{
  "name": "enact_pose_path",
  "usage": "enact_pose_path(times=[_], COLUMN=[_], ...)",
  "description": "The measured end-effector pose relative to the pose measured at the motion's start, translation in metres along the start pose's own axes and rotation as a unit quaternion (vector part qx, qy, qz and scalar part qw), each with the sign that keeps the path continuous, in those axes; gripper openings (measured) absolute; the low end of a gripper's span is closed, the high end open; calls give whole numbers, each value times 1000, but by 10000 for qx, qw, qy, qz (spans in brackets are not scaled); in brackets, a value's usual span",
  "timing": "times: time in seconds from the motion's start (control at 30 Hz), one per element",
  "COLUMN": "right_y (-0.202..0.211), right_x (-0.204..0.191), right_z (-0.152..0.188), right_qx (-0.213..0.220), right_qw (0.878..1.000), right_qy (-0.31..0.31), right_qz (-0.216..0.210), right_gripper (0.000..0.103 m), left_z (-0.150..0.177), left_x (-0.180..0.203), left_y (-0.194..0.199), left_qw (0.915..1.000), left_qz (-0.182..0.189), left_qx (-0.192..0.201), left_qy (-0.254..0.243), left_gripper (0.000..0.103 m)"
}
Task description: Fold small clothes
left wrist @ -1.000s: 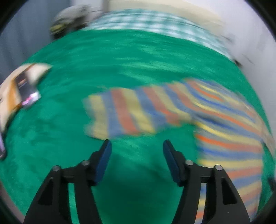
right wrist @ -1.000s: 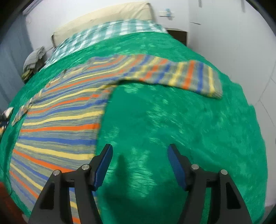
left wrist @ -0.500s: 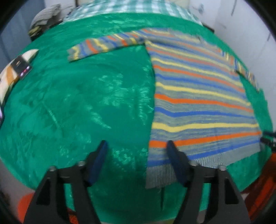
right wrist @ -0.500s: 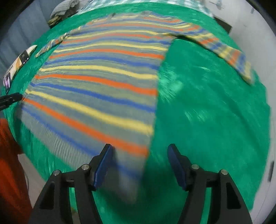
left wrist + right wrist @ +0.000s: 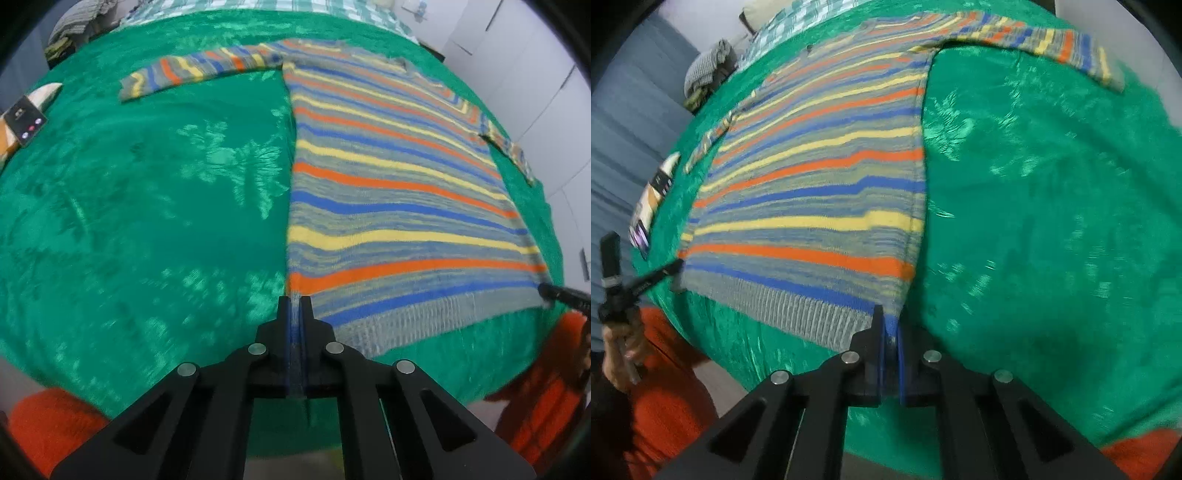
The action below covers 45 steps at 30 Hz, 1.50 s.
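A striped sweater [image 5: 388, 206] in grey, orange, blue and yellow lies flat on a green blanket [image 5: 147, 192], sleeves spread out to both sides. My left gripper [image 5: 294, 306] is shut on the sweater's hem at its near left corner. My right gripper [image 5: 888, 317] is shut on the hem at the near right corner of the sweater [image 5: 820, 192]. The right gripper's tip [image 5: 554, 291] shows at the right edge of the left wrist view; the left gripper [image 5: 674, 267] shows at the left of the right wrist view.
A phone [image 5: 27, 120] lies on a paper near the blanket's left edge. A heap of grey clothes [image 5: 74, 29] and a checked cover [image 5: 295, 5] are at the far end. White cupboards [image 5: 535, 85] stand to the right. The person's orange clothing [image 5: 665, 398] is near.
Both grippers swung from the sleeves to the sweater's hem, came down on its two near corners and shut on the fabric.
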State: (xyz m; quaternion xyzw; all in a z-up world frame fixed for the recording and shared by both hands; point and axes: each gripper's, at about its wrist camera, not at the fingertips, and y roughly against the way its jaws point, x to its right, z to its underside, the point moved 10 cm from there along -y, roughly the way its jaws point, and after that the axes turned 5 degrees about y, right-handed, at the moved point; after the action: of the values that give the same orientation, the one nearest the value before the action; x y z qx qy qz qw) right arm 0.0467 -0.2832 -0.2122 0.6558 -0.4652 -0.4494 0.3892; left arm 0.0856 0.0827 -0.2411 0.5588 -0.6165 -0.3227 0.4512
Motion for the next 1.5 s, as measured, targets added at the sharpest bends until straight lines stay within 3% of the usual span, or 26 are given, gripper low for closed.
enact_pose_path(times=[0.17,0.3,0.4,0.43,0.47,0.5,0.53,0.57,0.67,0.8,1.5], right_y=[-17,-28,-25,-22,-18,-11,-3,8,37,50,63], right_x=[9,11,7,5,5,6,8,9,11,9,3], right_z=[13,9,8,7,7,6,6,3,-6,-13,-4], right_qx=[-252,-154,-18,54,113,251,422,708,1397,1799,2061], right_qw=[9995,9995,9995,9996,9994,9988,9975,9939,9802,9712,9627], right_qy=[-51,-172,-84,-82,-84,-61,-27,19,23,-38,147], right_qz=[168,199,302,270,302,422,571,842,1400,1561,1750], right_gripper=[4,4,5,13,28,40,66,77,78,78,78], left_z=[19,18,19,19,18,17,16,15,13,12,12], left_x=[-6,-4,-7,-9,-10,-13,-18,-22,-24,-26,-29], left_y=[-21,-20,-15,-10,-5,4,15,22,35,39,54], left_qw=[9995,9996,9992,9988,9983,9971,9947,9922,9865,9835,9743], left_qz=[-239,-284,-379,-450,-503,-601,-743,-859,-1103,-1282,-1691], left_qx=[-192,-77,30,99,184,391,640,832,1160,1265,1482], left_qy=[-14,26,123,180,220,274,323,351,346,197,112], left_gripper=[0,0,9,23,48,62,83,91,92,92,92])
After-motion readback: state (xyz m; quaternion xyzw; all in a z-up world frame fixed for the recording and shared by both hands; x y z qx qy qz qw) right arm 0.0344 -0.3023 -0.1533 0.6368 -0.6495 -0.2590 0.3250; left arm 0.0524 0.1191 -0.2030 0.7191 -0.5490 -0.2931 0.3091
